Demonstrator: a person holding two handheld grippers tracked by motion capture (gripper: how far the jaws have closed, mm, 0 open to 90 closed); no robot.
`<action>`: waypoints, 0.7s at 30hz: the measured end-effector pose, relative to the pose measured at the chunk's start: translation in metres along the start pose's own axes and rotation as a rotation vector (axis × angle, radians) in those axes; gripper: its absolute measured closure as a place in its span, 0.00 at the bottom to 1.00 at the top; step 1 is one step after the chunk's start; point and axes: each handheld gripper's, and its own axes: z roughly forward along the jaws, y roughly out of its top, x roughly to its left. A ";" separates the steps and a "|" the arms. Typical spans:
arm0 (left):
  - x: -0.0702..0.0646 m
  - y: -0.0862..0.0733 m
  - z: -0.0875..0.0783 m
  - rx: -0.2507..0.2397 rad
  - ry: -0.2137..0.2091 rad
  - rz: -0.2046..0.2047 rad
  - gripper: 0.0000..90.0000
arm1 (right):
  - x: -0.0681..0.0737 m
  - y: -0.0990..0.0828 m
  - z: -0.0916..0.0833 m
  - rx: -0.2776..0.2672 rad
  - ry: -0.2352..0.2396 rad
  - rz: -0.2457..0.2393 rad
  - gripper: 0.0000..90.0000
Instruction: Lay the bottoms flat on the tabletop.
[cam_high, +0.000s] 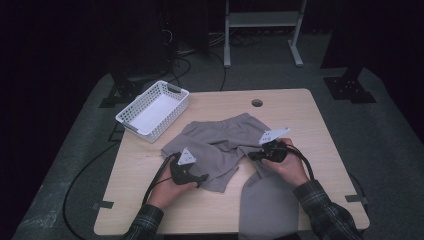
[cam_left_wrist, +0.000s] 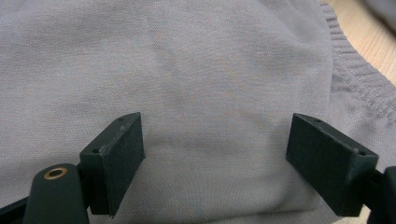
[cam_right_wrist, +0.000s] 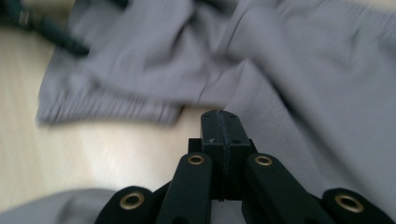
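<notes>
Crumpled grey knit shorts spread mid-table on pale wood. Left gripper lowered onto fabric, jaws wide apart, nothing clamped. Right gripper angled leftward near hem, jaws pressed together, empty.

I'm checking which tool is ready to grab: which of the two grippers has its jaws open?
The left gripper: its jaws stand wide apart over the grey shorts. The right gripper has its jaws pressed together, with nothing visible between them.
</notes>
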 end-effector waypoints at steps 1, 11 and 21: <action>0.000 0.000 0.000 0.001 0.000 0.001 0.20 | -0.003 0.005 0.002 -0.014 -0.010 -0.004 1.00; 0.000 0.000 0.000 0.002 -0.001 0.000 0.20 | -0.038 0.037 0.022 -0.073 -0.094 0.086 0.99; 0.000 0.000 0.000 0.003 0.000 -0.001 0.20 | -0.023 0.017 -0.005 -0.107 -0.060 0.036 0.70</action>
